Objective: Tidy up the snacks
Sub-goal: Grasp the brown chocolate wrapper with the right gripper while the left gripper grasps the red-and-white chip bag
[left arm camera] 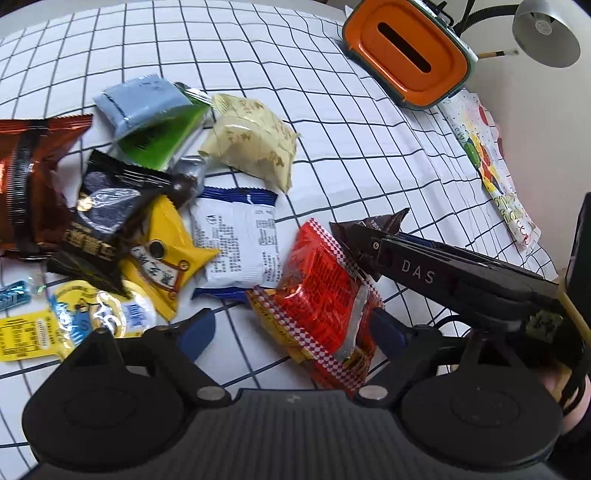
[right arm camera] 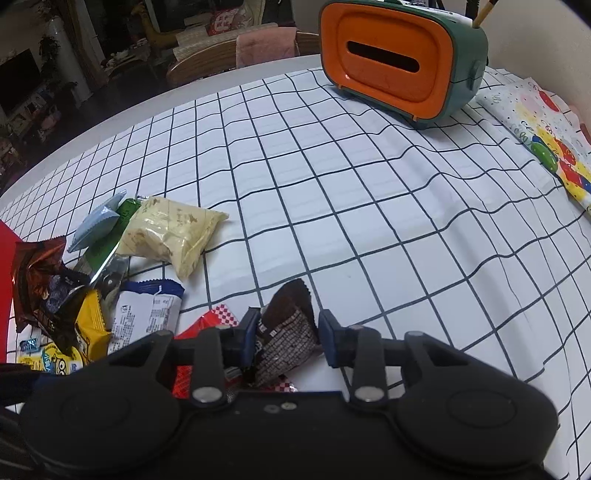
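Observation:
A pile of snack packets lies on a white grid tablecloth (left arm camera: pixel 332 147): a red checkered packet (left arm camera: pixel 321 306), a white and blue one (left arm camera: pixel 236 243), yellow (left arm camera: pixel 166 254), cream (left arm camera: pixel 251 140), green (left arm camera: pixel 162 136) and black (left arm camera: pixel 107 206) ones. My left gripper (left arm camera: pixel 295 332) is open, its fingers either side of the red checkered packet. My right gripper (right arm camera: pixel 288 336) has its fingers on both sides of a dark brown packet (right arm camera: pixel 284 332). It shows in the left wrist view (left arm camera: pixel 365 236) with the brown packet (left arm camera: pixel 373 225) between its tips.
An orange and green tissue box (right arm camera: pixel 399 59) stands at the far side of the table. A colourful printed bag (right arm camera: pixel 546 144) lies at the right edge. A grey lamp (left arm camera: pixel 546 33) sits at the far right. Chairs (right arm camera: pixel 229 51) stand beyond the table.

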`<state>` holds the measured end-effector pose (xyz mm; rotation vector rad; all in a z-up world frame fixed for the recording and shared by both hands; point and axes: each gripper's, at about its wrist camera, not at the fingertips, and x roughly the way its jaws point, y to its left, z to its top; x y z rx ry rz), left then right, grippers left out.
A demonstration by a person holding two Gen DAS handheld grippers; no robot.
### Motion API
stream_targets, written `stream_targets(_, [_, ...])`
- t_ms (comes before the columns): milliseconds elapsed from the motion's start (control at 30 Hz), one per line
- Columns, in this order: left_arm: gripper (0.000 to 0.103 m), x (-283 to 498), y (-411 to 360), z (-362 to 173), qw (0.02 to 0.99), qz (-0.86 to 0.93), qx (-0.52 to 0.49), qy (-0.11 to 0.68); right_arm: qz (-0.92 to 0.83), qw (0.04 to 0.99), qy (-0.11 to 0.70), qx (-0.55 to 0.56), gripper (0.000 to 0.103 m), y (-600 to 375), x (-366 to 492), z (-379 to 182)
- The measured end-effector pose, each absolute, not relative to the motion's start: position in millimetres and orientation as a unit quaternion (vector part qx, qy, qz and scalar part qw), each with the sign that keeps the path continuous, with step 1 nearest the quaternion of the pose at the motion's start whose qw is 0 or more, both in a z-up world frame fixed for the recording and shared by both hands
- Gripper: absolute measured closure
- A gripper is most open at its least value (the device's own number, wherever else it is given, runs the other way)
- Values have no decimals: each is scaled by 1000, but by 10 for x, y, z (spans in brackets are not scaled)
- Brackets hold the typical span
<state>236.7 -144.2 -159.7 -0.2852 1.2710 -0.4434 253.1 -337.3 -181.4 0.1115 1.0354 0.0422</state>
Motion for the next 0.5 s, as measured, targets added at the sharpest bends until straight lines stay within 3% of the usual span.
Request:
stream_targets(100, [35, 2383, -1476, -1621, 768, -209, -137, 590, 21, 869, 491, 57, 73, -3402, 2500, -1807])
stream_targets(500, [65, 2358, -1425, -1581, 769, -205, -162, 583, 11, 873, 480, 85, 75, -3582, 2238, -1724])
